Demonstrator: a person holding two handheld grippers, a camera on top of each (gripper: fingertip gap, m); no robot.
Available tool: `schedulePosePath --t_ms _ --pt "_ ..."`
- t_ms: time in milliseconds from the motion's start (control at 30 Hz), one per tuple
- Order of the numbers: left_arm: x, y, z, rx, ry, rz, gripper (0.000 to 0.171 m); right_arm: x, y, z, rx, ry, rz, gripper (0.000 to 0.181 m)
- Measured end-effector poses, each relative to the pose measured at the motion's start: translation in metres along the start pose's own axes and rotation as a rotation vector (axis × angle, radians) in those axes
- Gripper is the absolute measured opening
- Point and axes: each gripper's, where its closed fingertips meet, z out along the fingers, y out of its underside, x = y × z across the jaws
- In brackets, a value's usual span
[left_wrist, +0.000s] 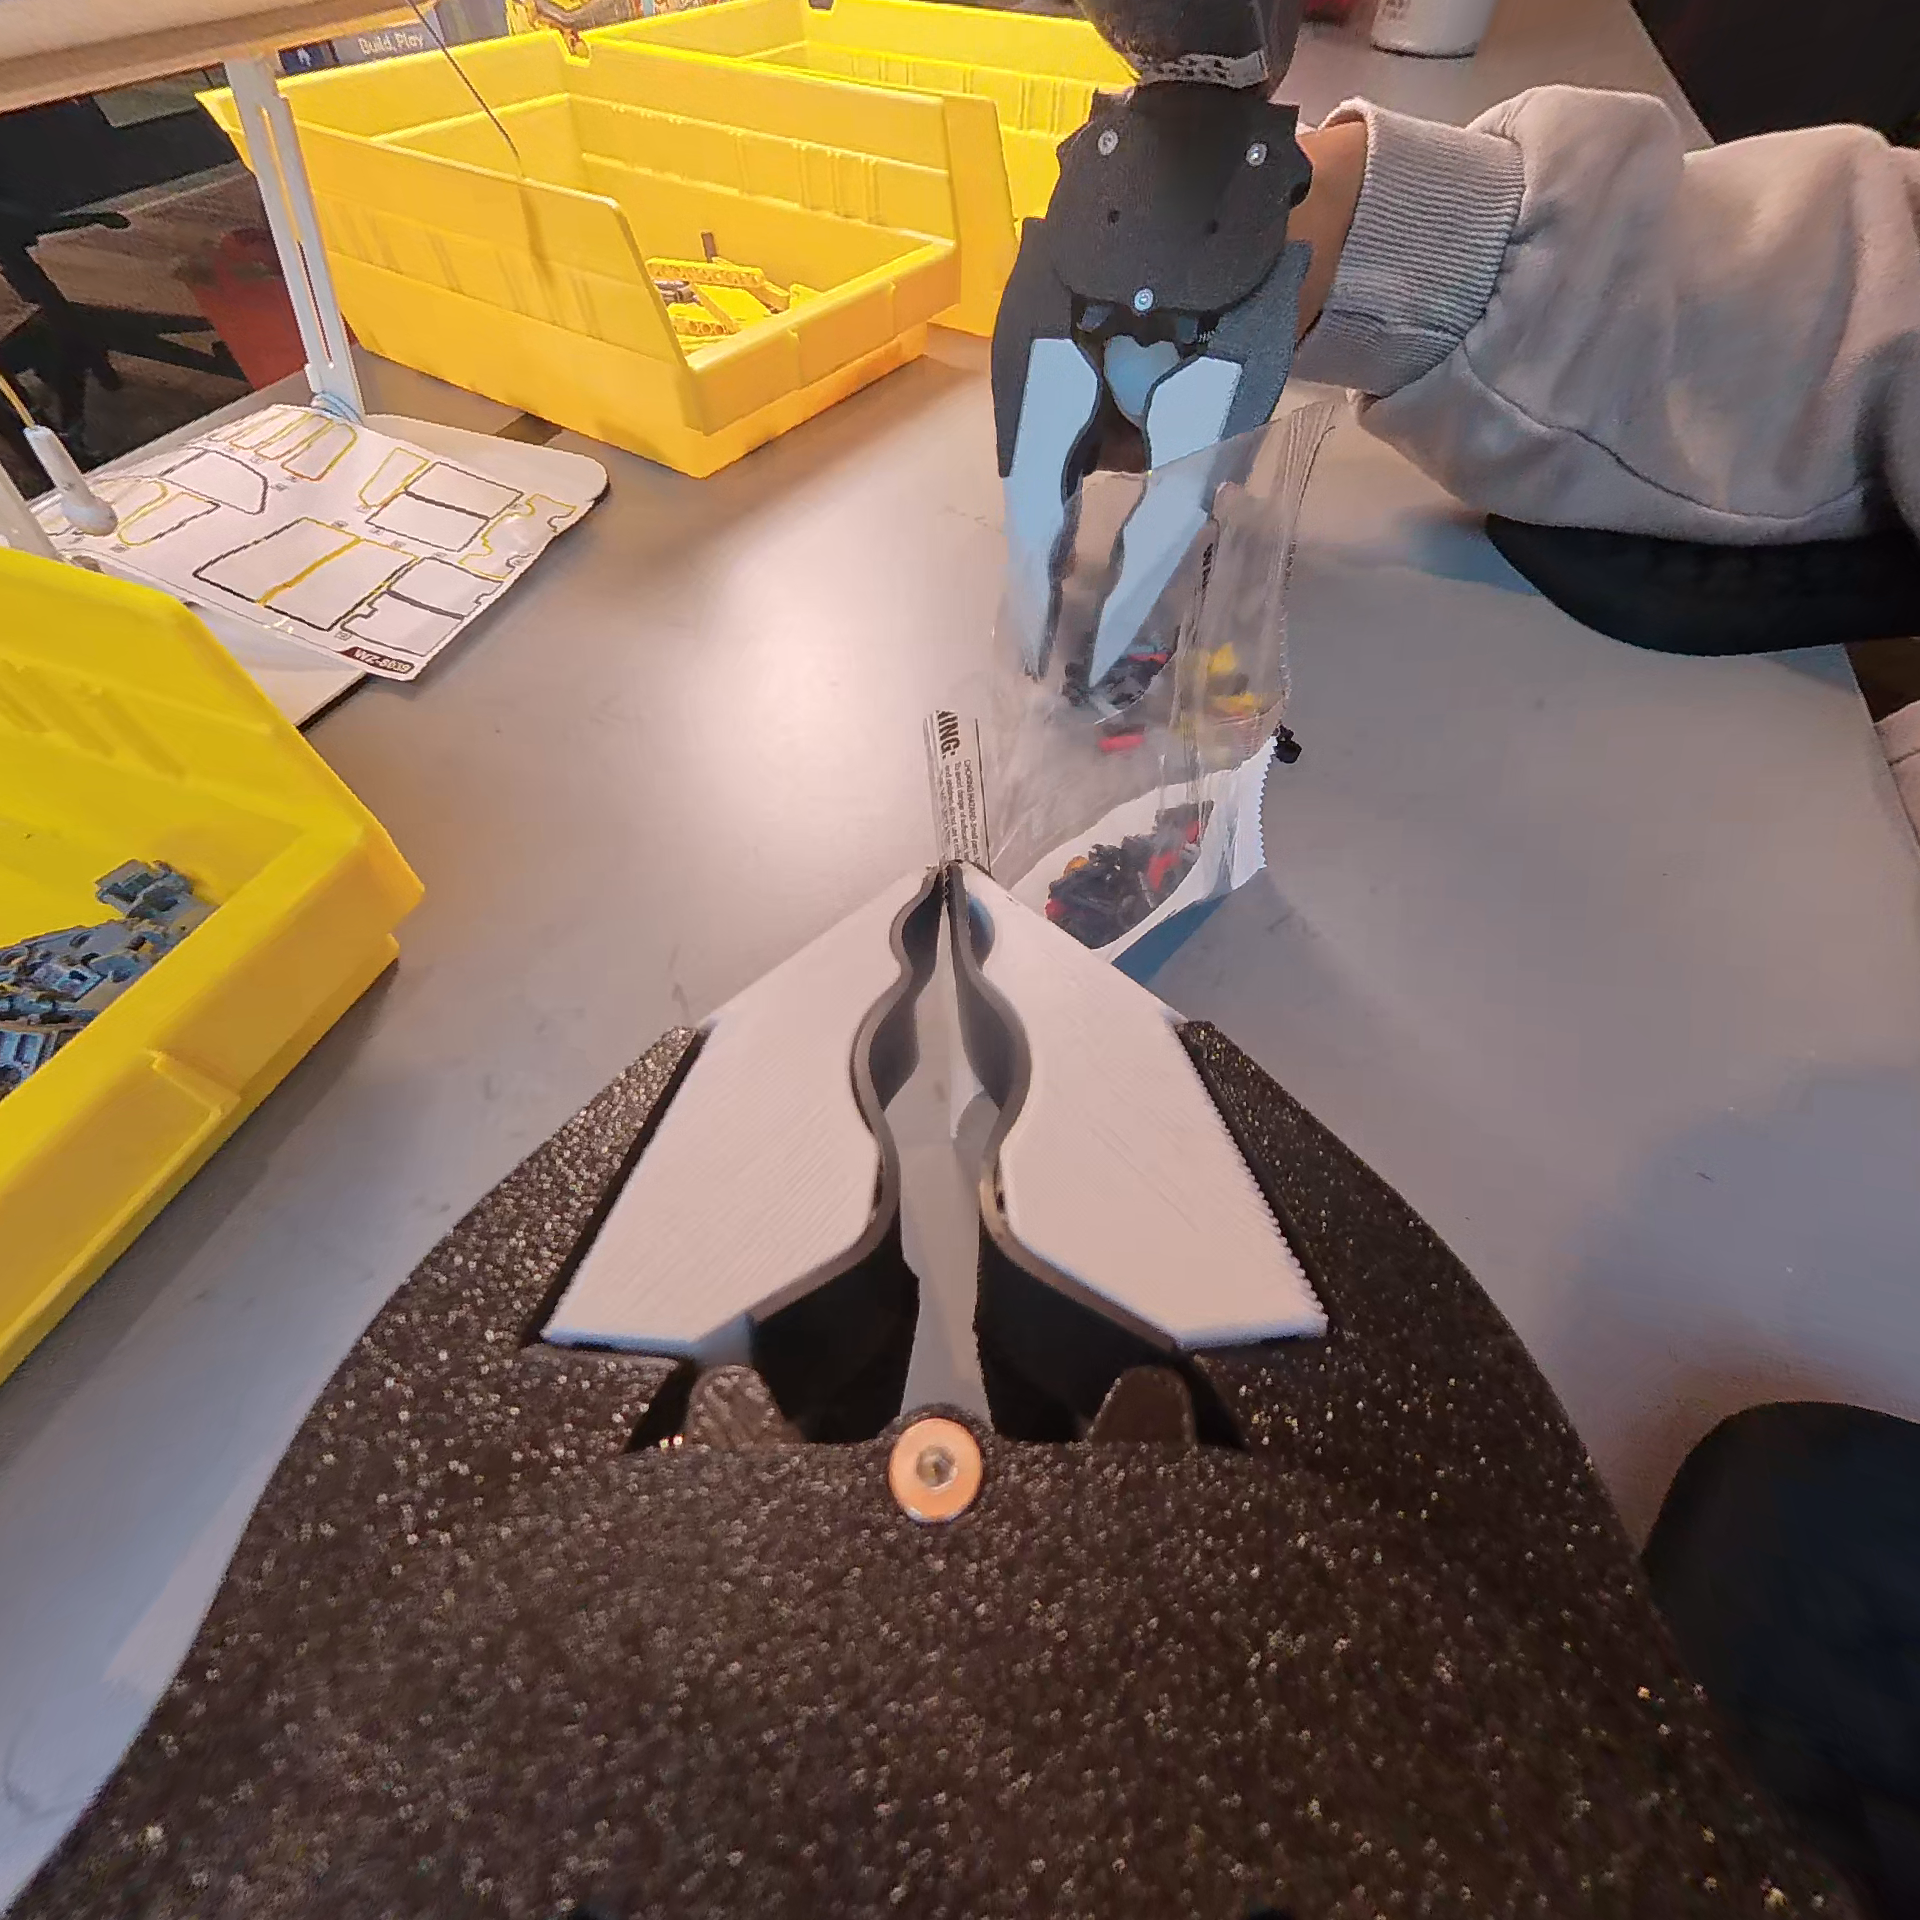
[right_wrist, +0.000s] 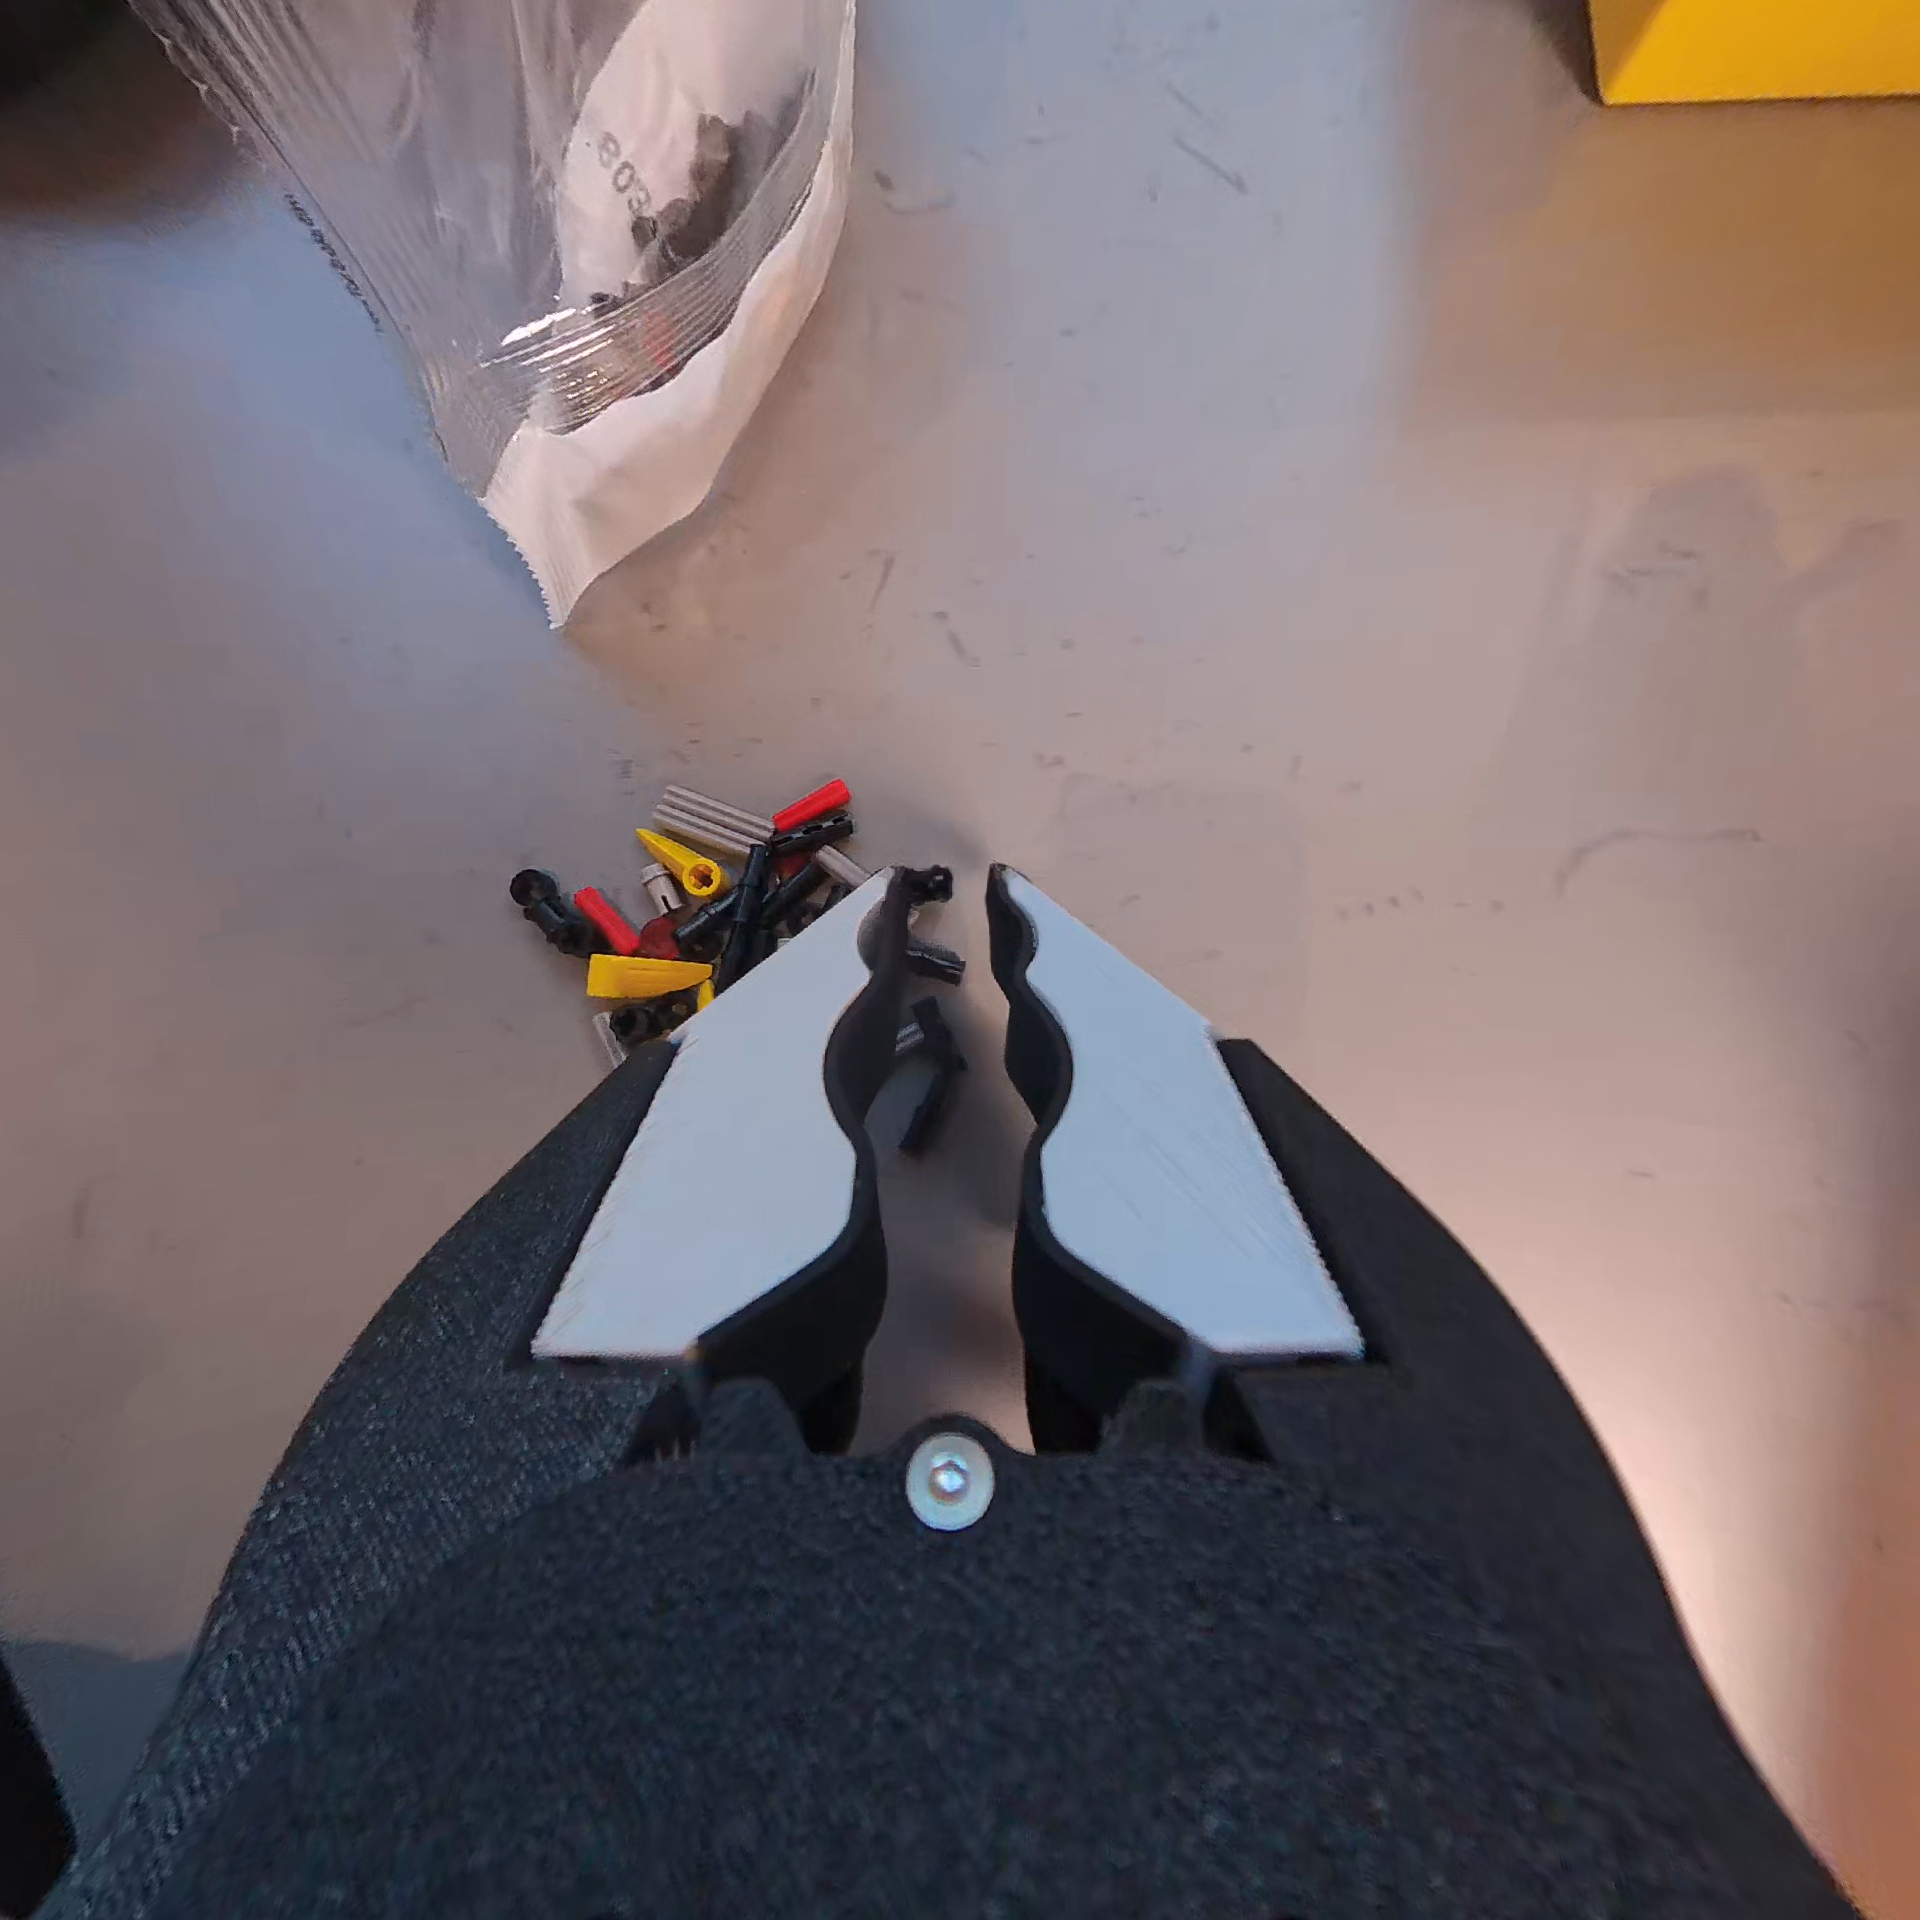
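Plastic bag (left_wrist: 1091, 769) edge pinched in left gripper (left_wrist: 948, 871); right gripper (right_wrist: 964, 875) parted over loose pieces (right_wrist: 686, 914).

premises appear to be a workshop or lab bench for sorting small construction-toy parts. grey, scuffed table (left_wrist: 644, 727) carries several yellow plastic parts bins (left_wrist: 623, 270), one holding grey pieces (left_wrist: 94, 956). a printed outline sheet (left_wrist: 312, 540) lies beside a white stand post (left_wrist: 296, 249). loose red, yellow and black pins (right_wrist: 707, 914) and a clear parts bag (right_wrist: 582, 260) lie on the table.
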Motion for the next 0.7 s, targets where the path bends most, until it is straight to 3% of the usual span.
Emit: schedulePosePath --t_ms 333,400,567,700 --pt "0.0 0.0 0.0 0.001 -0.003 0.0 0.0 0.003 -0.007 -0.002 0.042 0.027 -0.017 0.006" --pt "0.0 0.0 0.0 0.001 -0.003 0.001 0.0 0.006 -0.037 -0.018 0.175 0.072 -0.039 0.006" --pt "0.0 -0.001 0.001 0.002 -0.001 0.003 0.0 -0.014 -0.144 -0.067 0.596 0.16 -0.096 0.006" --pt "0.0 -0.001 0.001 0.001 -0.003 0.003 0.0 -0.022 -0.157 -0.034 0.568 0.169 -0.101 0.007"
